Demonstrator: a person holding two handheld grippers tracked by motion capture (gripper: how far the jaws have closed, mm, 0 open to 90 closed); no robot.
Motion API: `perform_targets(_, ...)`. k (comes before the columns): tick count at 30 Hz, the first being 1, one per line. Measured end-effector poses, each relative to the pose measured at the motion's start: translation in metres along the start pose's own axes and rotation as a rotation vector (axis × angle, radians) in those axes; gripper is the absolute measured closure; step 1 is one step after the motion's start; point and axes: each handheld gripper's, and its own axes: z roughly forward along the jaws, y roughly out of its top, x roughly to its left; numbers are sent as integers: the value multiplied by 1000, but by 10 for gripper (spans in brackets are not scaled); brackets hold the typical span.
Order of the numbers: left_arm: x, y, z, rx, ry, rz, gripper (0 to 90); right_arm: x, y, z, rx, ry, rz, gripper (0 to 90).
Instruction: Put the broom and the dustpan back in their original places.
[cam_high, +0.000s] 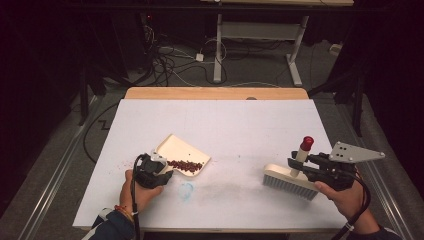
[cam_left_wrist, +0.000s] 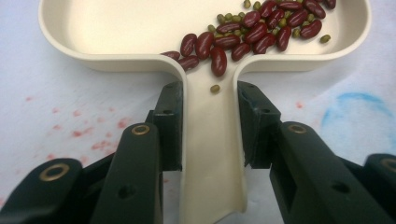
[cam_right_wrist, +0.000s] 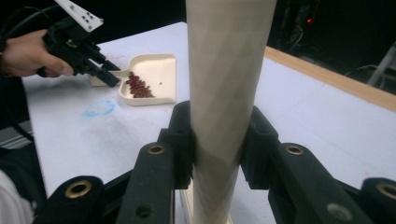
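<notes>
Holding the dustpan (cam_high: 184, 154) handle in the left gripper (cam_high: 156, 167) and the brush (cam_high: 292, 180) in the right gripper (cam_high: 312, 167), any tilt probably dumps the beans (cam_left_wrist: 254, 30).

This looks like a lab or a recording studio room set up for tests, not a home. The bench (cam_high: 240, 125) is a plain wooden top covered with a white sheet, standing alone on a grey floor (cam_high: 65, 150). Black curtains or dark walls close in the sides. Behind it, loose cables (cam_high: 170, 60) run in tangles across the floor to a socket block, beside the white metal legs of another height-adjustable table (cam_high: 218, 50).
</notes>
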Motion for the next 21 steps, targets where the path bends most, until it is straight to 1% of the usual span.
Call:
perform_targets(2,3,-1,0,-3,13,-19,640,-2,1,0,28,28,4,695)
perform_targets(4,6,-2,0,-7,15,-42,640,-5,2,2,58,56,6,696)
perform_targets(6,8,-1,1,-15,31,-62,640,-6,3,5,66,70,12,695)
perform_targets(7,9,-1,1,-19,36,-68,640,-7,3,7,79,80,9,696)
perform_targets(8,9,-1,3,-28,37,-86,640,-8,3,9,90,85,8,695)
perform_targets(11,6,-1,4,-37,52,-113,635,-15,5,15,93,108,22,695)
perform_targets(12,5,-1,5,-41,59,-120,628,-18,5,17,94,105,26,695)
perform_targets(13,4,-1,5,-46,55,-133,613,-21,6,19,101,99,26,695)
perform_targets(14,3,0,6,-45,48,-137,575,-24,8,21,107,90,20,693)
perform_targets(15,1,0,6,-44,50,-136,548,-27,8,23,113,87,18,689)
perform_targets(16,0,1,6,-45,47,-138,547,-31,9,26,113,92,18,686)
perform_targets(17,-1,0,7,-49,40,-146,537,-36,9,29,110,92,24,682)
perform_targets(18,-3,0,6,-49,35,-148,520,-41,9,32,114,82,38,679)
perform_targets(19,-5,0,6,-51,20,-154,507,-45,9,35,121,77,50,672)
perform_targets(21,-11,-1,5,-48,-5,-138,492,-52,10,41,121,60,61,654)
